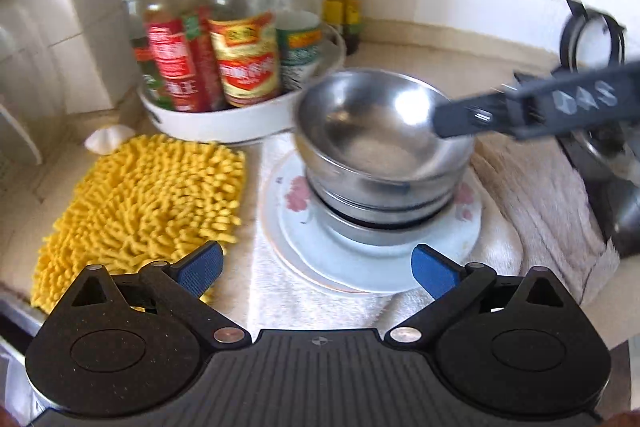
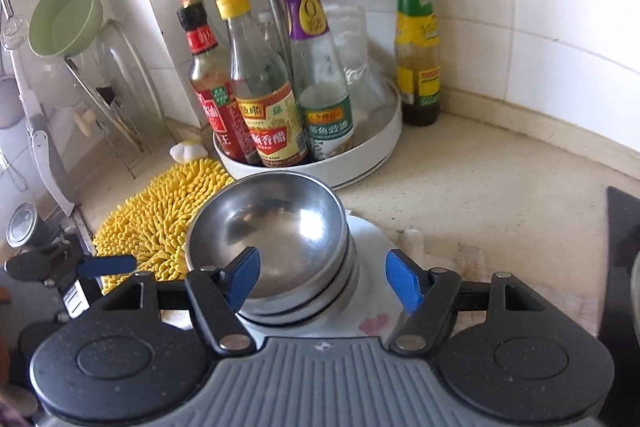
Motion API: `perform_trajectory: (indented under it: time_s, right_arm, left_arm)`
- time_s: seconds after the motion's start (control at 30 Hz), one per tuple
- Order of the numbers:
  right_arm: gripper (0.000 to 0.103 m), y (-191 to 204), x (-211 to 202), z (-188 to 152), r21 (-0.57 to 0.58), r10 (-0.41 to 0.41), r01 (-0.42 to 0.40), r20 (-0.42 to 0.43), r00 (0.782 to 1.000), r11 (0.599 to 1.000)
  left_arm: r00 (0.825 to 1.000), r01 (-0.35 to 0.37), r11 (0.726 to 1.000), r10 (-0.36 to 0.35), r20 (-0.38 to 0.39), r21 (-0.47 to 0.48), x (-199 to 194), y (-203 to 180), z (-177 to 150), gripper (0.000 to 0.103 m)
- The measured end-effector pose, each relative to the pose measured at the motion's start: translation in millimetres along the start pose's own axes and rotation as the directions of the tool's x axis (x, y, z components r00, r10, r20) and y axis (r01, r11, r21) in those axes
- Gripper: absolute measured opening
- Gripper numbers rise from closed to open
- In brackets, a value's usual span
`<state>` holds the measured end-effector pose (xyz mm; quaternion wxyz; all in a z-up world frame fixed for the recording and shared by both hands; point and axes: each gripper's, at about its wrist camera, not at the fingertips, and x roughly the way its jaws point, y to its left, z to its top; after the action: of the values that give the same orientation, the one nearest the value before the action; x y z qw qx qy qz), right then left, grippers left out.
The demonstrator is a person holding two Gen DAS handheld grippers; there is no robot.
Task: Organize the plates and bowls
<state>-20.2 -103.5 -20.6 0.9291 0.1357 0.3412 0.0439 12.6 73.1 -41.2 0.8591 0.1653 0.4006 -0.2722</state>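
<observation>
Stainless steel bowls (image 2: 272, 247), nested in a stack, sit on a white floral-patterned plate (image 1: 360, 259) near the middle of a beige kitchen counter (image 2: 500, 195); the top bowl tilts slightly, not yet seated flat in the one below. The right gripper (image 2: 322, 279) hangs over the near side of the stack with its blue-padded fingers spread apart, one pad inside the top bowl's rim and the other outside it, gripping nothing as far as can be seen. The left gripper (image 1: 318, 269) waits at the plate's near edge, its jaws likewise wide apart and empty.

Judged from this, the step in hand is settling the top bowl into the stack; doing it well means a level, centred nudge on the rim, a light touch so the polished steel does not skid, and care that the plate stays put on the pale cloth (image 1: 280, 299) beneath it.

A fluffy yellow chenille mat (image 1: 144, 203) lies just left of the plate; a white round condiment rack (image 2: 320, 167) stands at the far side, holding sauce bottles with red, yellow and green Chinese-character labels, one of which appears to read "香醋" (aromatic vinegar), the rest too small to read with confidence; the letters "DAS" show on the right gripper's arm in the left wrist view.
</observation>
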Motion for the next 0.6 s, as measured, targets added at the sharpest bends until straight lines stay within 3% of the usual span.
perform_trajectory:
  time_s: [0.2,0.33,0.6]
  right_arm:
    - [0.076,2,-25,-17,0.04,-0.05,0.049,0.034,0.998,0.998]
    - [0.077,3,-32,-25,0.055,-0.061,0.06,0.023,0.998,0.997]
    - [0.082,4,-52,-39,0.038,-0.097,0.095,0.053,0.994,0.995]
  left_arm:
    - [0.994,-0.084,0.996,0.087,0.063,-0.035,-17,-1,1,0.103]
    - [0.98,-0.163,0.986,0.166,0.109,-0.042,-29,-11,2,0.103]
    - [0.971,-0.18,0.979,0.193,0.14,-0.098,-47,-22,-2,0.103]
